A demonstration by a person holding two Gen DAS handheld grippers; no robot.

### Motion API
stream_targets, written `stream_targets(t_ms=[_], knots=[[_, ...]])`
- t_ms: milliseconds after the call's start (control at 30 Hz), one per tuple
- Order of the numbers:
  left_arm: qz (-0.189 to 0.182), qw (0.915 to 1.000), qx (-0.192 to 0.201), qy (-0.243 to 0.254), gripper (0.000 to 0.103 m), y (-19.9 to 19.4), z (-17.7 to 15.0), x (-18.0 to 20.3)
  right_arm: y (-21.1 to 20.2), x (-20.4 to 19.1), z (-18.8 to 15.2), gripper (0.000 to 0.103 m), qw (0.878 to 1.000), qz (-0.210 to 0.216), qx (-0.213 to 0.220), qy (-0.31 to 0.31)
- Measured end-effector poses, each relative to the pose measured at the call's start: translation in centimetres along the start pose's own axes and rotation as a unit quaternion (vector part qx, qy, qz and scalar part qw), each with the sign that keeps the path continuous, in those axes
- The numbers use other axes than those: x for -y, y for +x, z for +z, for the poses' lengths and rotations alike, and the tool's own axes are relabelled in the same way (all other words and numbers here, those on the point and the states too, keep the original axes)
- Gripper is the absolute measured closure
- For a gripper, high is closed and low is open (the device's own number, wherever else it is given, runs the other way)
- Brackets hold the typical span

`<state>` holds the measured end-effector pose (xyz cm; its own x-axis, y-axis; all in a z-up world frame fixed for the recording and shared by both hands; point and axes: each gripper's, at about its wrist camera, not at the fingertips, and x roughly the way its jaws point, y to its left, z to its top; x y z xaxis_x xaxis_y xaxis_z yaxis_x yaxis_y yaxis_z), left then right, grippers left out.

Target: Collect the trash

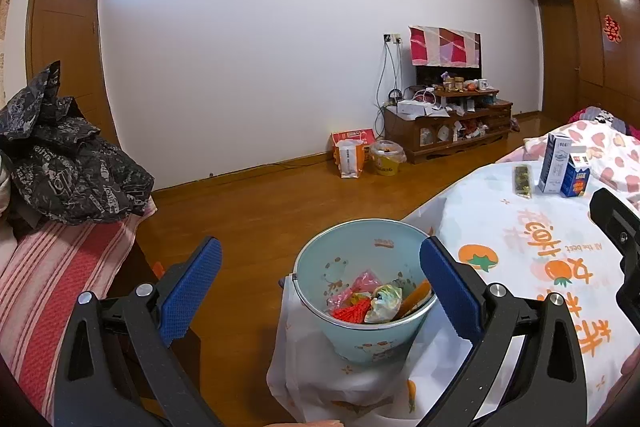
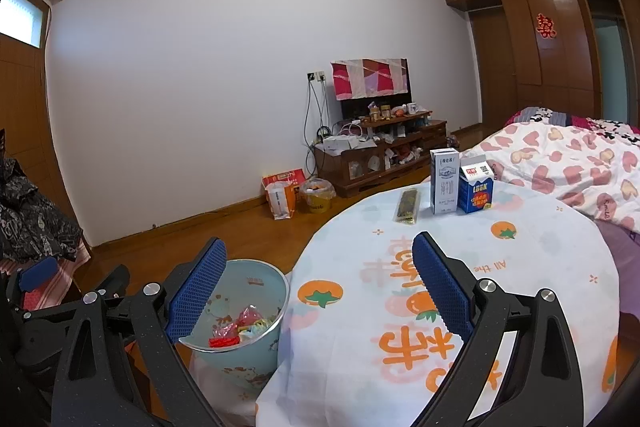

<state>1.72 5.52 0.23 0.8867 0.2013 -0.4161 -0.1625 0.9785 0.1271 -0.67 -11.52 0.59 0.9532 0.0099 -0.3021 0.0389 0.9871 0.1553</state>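
1. Two hand-held grippers are in view, both with the jaws spread wide and nothing between them. The left hand-held gripper (image 1: 320, 291) hangs above the bucket (image 1: 360, 307), I think so that anything it lets go falls inside.
2. The light blue bucket stands at about 9 o'clock from the tabletop (image 2: 500, 267), just beside its edge, low on a seat covered with the same cloth. This place seems chosen for a short way from cloth to bin. Several crumpled wrappers (image 1: 370, 299) already lie in it.
3. The right hand-held gripper (image 2: 316, 291) points over the tabletop toward 12 o'clock.
4. Three pieces remain at the far edge: a dark flat packet (image 2: 407, 206) lying down, then a tall white carton (image 2: 444, 182) upright, then a short blue carton (image 2: 476, 189) touching it at 3 o'clock. Probably these are the next trash; the packet is nearest.
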Motion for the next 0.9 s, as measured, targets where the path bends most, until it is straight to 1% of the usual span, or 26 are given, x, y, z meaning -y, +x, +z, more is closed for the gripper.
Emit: stream_targets(t_ms=[233,400,533,600,700,900], knots=[[0.002,1.0000,0.001,-0.001,0.006,-0.01,0.12,-0.11,-0.03,0.06,-0.02,0.010,1.000,-0.001,0.002,0.003],[0.020,0.9998,0.008,0.005,0.006,-0.21,0.16,0.17,-0.01,0.04,0.00,0.010,1.000,-0.001,0.002,0.004],[0.023,0.9997,0.007,0.003,0.006,-0.14,0.20,0.22,-0.02,0.11,-0.10,0.010,1.000,-0.004,0.000,0.003],[0.021,0.9998,0.001,-0.003,0.006,0.03,0.19,0.00,0.05,0.22,-0.14,0.010,1.000,-0.005,-0.002,0.005],[0.002,0.9999,-0.014,-0.010,0.006,0.44,0.13,-0.30,-0.09,0.31,-0.21,0.010,1.000,-0.006,-0.001,0.007],[0.004,0.9999,-0.012,-0.007,0.007,0.37,0.00,-0.08,-0.17,0.28,-0.24,0.010,1.000,-0.006,-0.001,0.007]])
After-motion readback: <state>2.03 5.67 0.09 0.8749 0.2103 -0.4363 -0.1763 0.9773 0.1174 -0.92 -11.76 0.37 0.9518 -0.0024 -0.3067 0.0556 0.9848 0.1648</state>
